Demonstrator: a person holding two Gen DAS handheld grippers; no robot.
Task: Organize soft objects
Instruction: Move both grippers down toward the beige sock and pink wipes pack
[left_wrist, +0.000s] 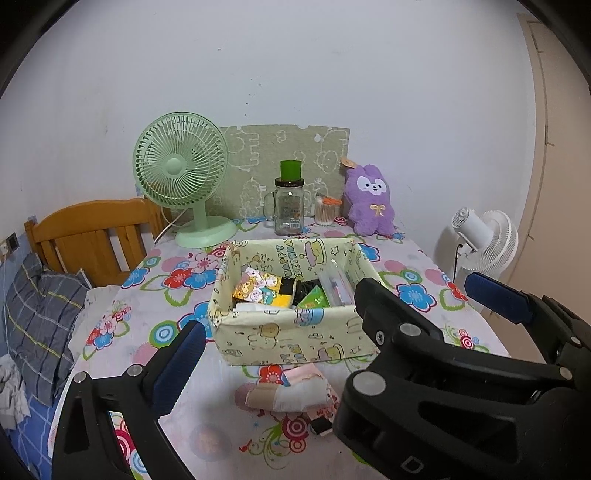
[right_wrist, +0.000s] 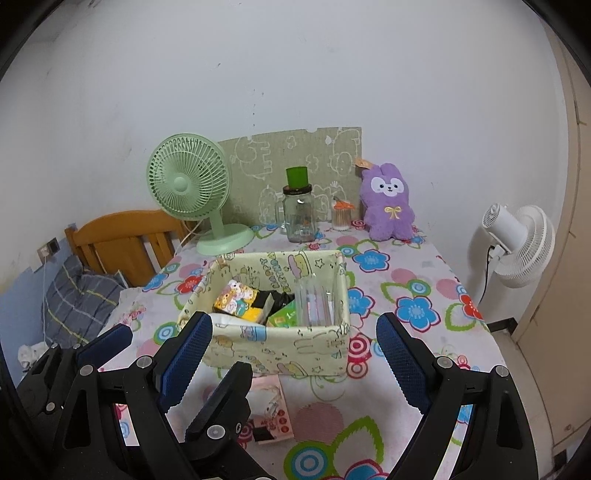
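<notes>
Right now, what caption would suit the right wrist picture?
Open jaws frame a fabric storage box on a flowered tablecloth, with a purple plush bunny waiting by the wall.

A green desk fan (left_wrist: 181, 162) stands at the table's far left corner, its base on the flowered tablecloth (left_wrist: 413, 266); right of it stands a glass mason jar mug (left_wrist: 289, 206) with a green cup (left_wrist: 290, 170) on its lid; just beside that, a small jar of cotton swabs (left_wrist: 326, 212); a white floor fan (right_wrist: 517, 245) stands beyond the table's right edge; a wooden headboard (left_wrist: 92, 236) and a plaid pillow (left_wrist: 40, 317) lie left.
</notes>
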